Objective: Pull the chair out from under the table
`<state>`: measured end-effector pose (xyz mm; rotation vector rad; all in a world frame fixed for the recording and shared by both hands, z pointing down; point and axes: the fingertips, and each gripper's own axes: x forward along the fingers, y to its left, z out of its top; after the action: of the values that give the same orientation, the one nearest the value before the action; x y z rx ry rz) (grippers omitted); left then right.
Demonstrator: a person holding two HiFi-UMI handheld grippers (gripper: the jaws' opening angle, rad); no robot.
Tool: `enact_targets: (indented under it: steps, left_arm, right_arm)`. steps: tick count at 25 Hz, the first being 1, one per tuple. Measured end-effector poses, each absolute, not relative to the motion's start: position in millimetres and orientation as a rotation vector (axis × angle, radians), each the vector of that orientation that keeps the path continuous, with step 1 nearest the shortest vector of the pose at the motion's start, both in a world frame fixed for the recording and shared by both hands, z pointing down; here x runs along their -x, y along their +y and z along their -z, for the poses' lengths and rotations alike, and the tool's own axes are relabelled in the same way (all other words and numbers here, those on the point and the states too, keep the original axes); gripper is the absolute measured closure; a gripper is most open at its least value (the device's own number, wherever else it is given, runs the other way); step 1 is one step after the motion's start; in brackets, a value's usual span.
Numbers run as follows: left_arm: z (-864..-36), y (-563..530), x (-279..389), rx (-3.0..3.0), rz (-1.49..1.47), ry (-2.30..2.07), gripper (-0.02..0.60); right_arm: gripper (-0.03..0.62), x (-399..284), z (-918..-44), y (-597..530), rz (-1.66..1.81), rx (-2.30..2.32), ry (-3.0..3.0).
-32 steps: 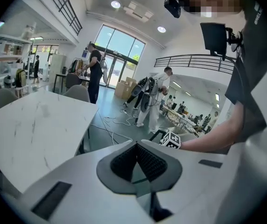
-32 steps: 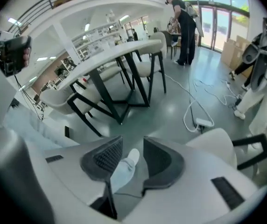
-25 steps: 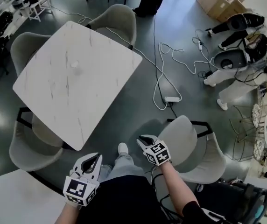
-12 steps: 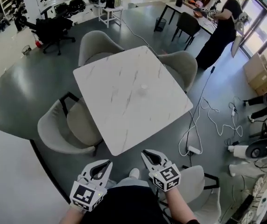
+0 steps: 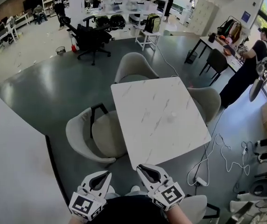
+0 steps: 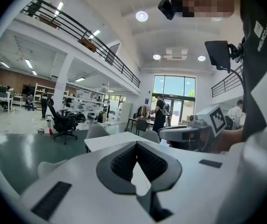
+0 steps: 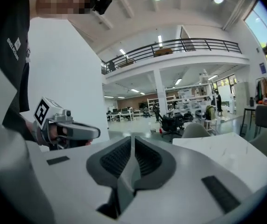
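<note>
Compared with a second ago, the head view has been lifted from the floor to the hall, and both tools are now held nearly level toward the tabletop (image 5: 157, 115). The jaws of the right tool (image 5: 142, 168) have just been closing and are seen pressed almost together, nothing between them. The left tool (image 5: 104, 175) is pressed together, likewise empty. The chair (image 5: 195, 205) is seen clear of the tabletop at the head view's bottom edge, just right of and behind the right tool, apart from its jaws.
</note>
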<state>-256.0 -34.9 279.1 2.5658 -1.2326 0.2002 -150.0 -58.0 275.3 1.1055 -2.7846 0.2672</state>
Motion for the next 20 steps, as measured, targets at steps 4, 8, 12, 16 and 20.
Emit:
enact_targets:
  steps: [4,8,12,16,20]
  left_arm:
    - [-263,-35,279,-2.515,-0.116,-1.332,0.577]
    - [-259,-33,292,-2.480,-0.080,-1.372,0.577]
    - [-254,-31,297,-2.486,-0.115,-1.376,0.578]
    - [-246,-34,302,-2.488,-0.093,-1.404,0.577]
    - [-240,-33,306,-2.495,-0.076,-1.424,0.578]
  right_arm:
    - [0.559,189,-240,-45,-0.193,-0.974,-2.882]
    - [0.559,212,-222,-36,-0.104,-0.874,-2.939]
    - [0.558,225,-210,-33,0.039,-0.827,-2.943]
    - [0.557,228,-223,-32,0.150,-0.748,-2.811]
    - [0.557,231,-223,-33,0.164,-0.737,-2.799]
